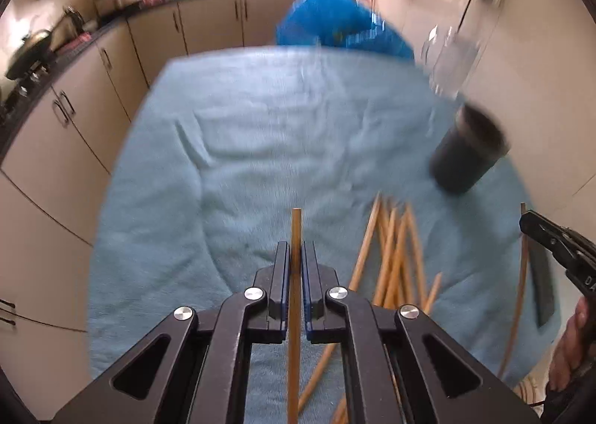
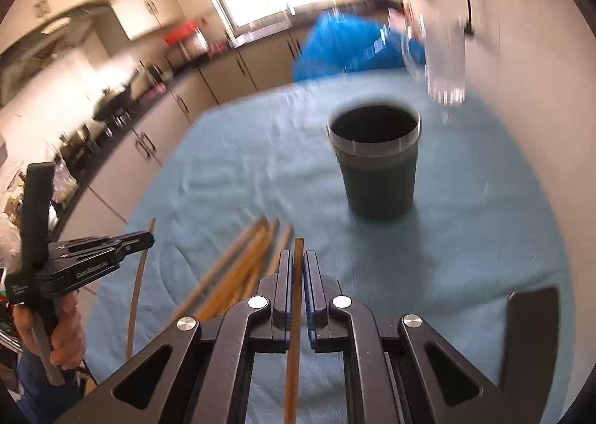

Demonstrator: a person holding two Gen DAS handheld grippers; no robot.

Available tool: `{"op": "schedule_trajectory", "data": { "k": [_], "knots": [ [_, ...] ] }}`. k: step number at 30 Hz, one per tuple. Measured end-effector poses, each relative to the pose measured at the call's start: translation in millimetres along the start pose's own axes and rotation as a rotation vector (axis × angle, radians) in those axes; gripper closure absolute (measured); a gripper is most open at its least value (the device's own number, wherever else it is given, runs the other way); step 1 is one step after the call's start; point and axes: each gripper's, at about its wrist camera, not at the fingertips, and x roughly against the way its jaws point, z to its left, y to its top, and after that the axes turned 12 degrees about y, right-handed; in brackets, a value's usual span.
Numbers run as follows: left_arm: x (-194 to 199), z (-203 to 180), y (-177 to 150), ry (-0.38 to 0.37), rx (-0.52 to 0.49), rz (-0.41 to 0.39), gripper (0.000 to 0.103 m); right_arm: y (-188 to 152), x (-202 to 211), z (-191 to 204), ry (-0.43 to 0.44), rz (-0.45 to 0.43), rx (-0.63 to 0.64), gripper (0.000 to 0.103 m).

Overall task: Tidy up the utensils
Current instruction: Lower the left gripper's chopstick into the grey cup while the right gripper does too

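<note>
looking along the left gripper (image 1: 296, 256) in the left wrist view, we see its jaws pinching one wooden chopstick (image 1: 296, 230) that runs upright between the pads. a loose pile of chopsticks (image 1: 395, 252) lies on the light blue cloth (image 1: 260, 148) just right of it. a dark cup (image 1: 467, 154) stands farther right, blurred. the right gripper (image 1: 529, 221) enters at the right edge, a thin stick beside its tip.

in the right wrist view, we see the right gripper (image 2: 298, 267) pressed on a second chopstick (image 2: 296, 297). the pile (image 2: 242, 260) lies near left, the cup (image 2: 376, 163) upright beyond, mouth open. the left gripper (image 2: 149, 238) sits far left, held by a hand (image 2: 67, 327).
</note>
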Motion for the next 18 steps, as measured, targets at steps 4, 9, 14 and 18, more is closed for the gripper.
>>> {"op": "schedule_trajectory", "data": {
  "k": [4, 9, 14, 18],
  "knots": [
    [41.9, 5.4, 2.1, -0.004, 0.024, -0.098, 0.098, 6.8, 34.1, 24.1, 0.006, -0.156, 0.091, 0.097],
    [76.7, 5.1, 6.8, -0.03, 0.037, -0.182, 0.098, 6.2, 59.7, 46.9, -0.009, -0.3, 0.205, 0.097],
    [92.0, -0.9, 6.7, -0.035, 0.031, -0.208, 0.098, 8.1, 61.6, 51.3, -0.011, -0.305, 0.212, 0.097],
    [102.2, -6.2, 6.9, -0.042, 0.016, -0.224, 0.098, 8.7, 70.6, 53.6, -0.002, -0.329, 0.212, 0.097]
  ]
}}
